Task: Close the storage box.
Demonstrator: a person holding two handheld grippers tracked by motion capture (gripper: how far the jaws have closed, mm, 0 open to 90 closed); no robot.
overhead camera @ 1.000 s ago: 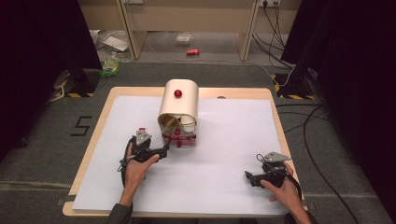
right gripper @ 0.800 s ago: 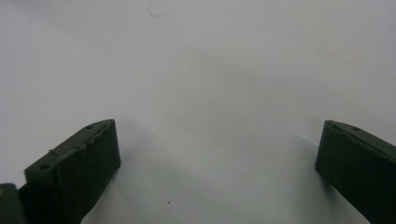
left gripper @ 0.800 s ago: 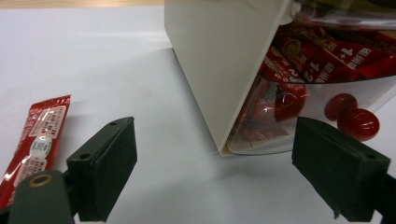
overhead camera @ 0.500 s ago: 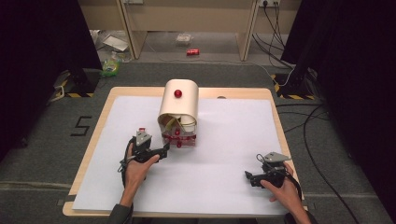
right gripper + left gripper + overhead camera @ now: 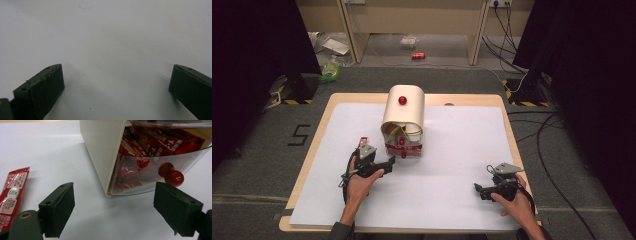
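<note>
Both left gripper [image 5: 113, 207] jaws apart, red-knobbed box [image 5: 105, 152] just beyond.

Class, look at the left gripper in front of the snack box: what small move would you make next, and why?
Probably ease the left gripper forward and towards its right jaw, to bring the red knob between the jaws. They stand open and empty, short of the clear drawer full of red packets, and the knob sits just beyond the right jaw.
</note>
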